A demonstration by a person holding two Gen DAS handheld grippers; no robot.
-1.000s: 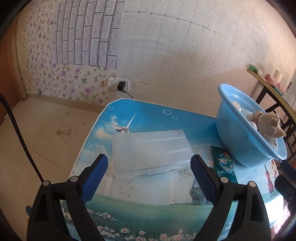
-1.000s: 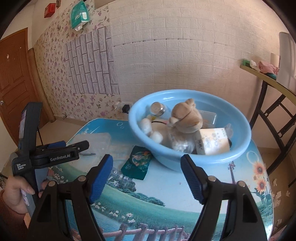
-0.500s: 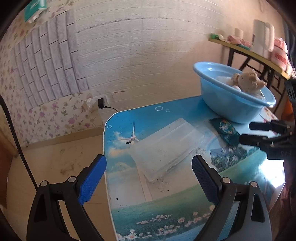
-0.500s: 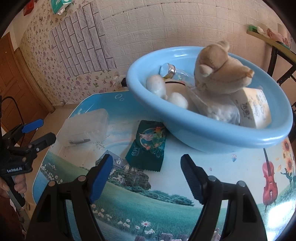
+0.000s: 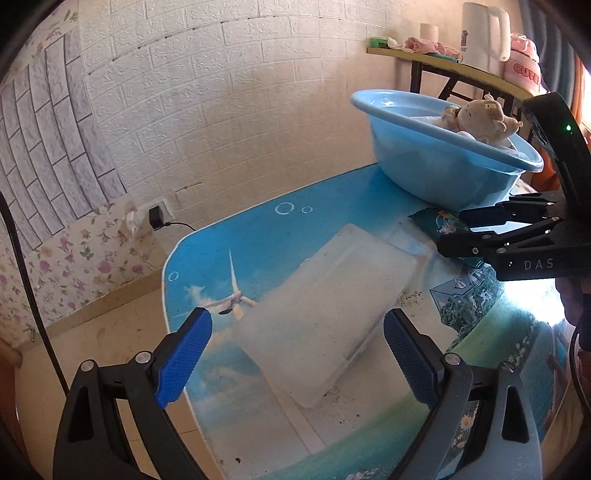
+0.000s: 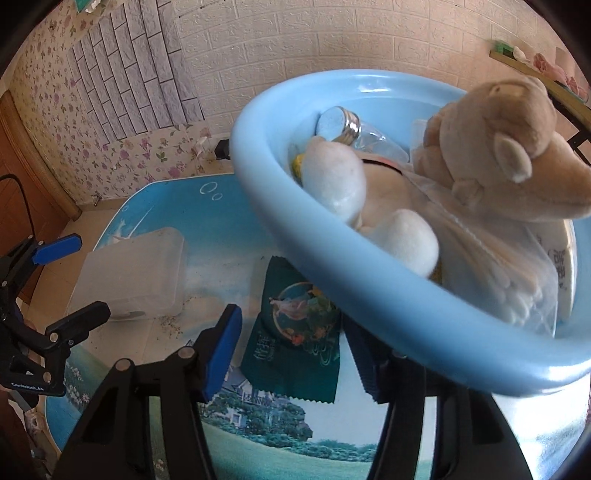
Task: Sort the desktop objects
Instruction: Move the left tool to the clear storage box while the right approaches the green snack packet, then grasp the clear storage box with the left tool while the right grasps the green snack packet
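right hand-held gripper [image 6: 291, 347] – jaws just closing, not yet gripping | green packet [image 6: 295, 332] between pads, long axis pointing away | left hand-held gripper [image 5: 295, 354] open, farther

A white kettle [image 5: 484, 29] stands on a side table [image 5: 443, 61] by the brick wall [image 5: 258, 92]. A black plug [image 5: 155, 218] sits in the wall.

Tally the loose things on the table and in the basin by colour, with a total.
Green: 1, the packet on the table.
Clear: 3, the plastic box, the capped bottle and the bag of sticks.
Tan and white: 1, the plush toy.
White: 1, the printed pack.
Total: 6 visible; the blue basin may hide more.
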